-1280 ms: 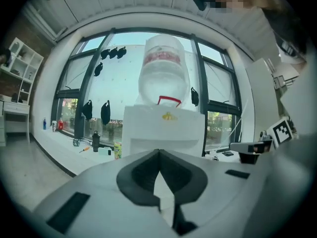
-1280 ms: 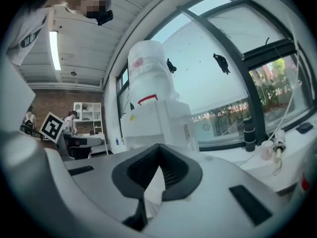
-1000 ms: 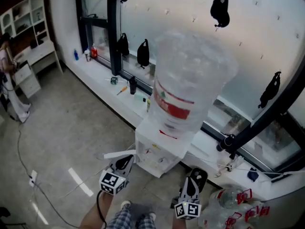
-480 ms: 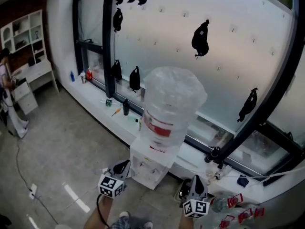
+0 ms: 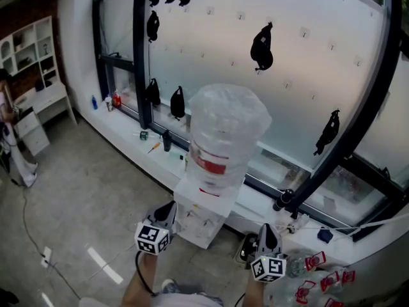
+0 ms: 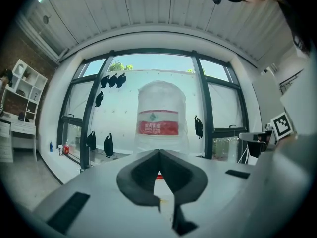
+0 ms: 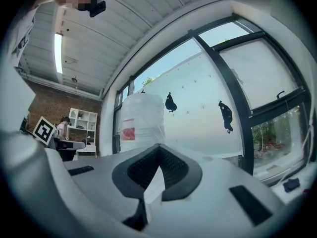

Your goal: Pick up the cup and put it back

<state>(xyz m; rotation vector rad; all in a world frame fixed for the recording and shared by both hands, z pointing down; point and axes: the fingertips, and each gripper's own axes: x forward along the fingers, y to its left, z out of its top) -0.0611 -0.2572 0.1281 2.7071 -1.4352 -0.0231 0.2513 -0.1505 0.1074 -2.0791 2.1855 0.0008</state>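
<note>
No cup shows in any view. A white water dispenser [image 5: 197, 217] stands against the window ledge and carries a big clear bottle [image 5: 227, 139] with a red label. In the head view my left gripper [image 5: 170, 206] points at the dispenser's lower left side. My right gripper [image 5: 266, 228] is off to the dispenser's right, near the ledge. In the left gripper view my left gripper [image 6: 159, 151] has its jaws shut with nothing between them, and the bottle [image 6: 159, 115] is straight ahead. In the right gripper view my right gripper [image 7: 158, 147] is shut and empty too, with the bottle [image 7: 141, 118] ahead on the left.
Small bottles and tools [image 5: 167, 141] lie along the white window ledge [image 5: 128, 123]. Several empty water bottles [image 5: 319, 277] are piled at the bottom right. Black bags [image 5: 261, 47] hang on the frosted window. A desk with shelves [image 5: 38, 101] and a person [image 5: 9, 139] are at far left.
The head view has drawn back and lifted, so the bottle looks smaller and more window shows. Both grippers stay low in front of the dispenser, still shut.
</note>
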